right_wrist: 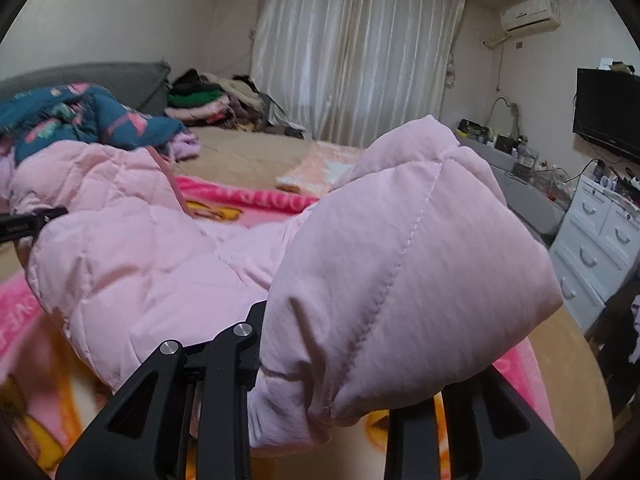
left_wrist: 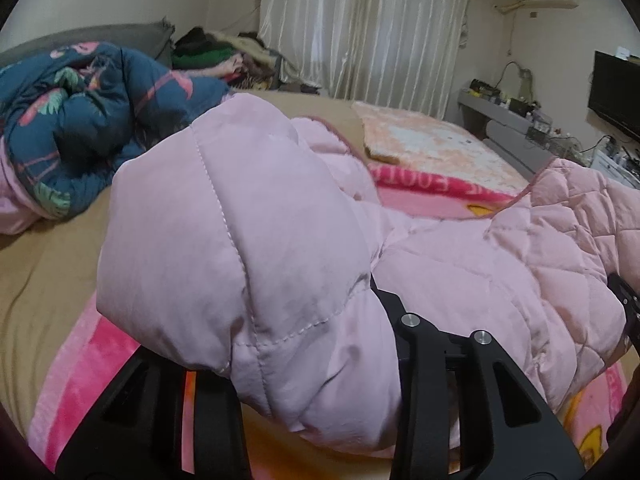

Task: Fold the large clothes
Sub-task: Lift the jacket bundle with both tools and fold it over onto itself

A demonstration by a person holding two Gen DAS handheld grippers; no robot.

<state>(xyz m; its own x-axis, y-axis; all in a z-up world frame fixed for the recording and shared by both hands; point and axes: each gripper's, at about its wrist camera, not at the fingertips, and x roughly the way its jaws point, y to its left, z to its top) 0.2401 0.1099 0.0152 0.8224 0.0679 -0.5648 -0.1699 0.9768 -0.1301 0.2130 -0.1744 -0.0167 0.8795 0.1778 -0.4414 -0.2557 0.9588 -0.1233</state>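
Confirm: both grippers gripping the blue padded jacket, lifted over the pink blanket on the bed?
Wrong colour. The padded jacket both grippers hold is pink, as both wrist views show; the blue floral item lies bunched farther back on the bed. The rest holds: left gripper and right gripper clamp it above the pink blanket.

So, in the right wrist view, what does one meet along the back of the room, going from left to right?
Dark blue flowered quilt → pile of folded clothes → pale pleated curtain → white air conditioner → black flat television.
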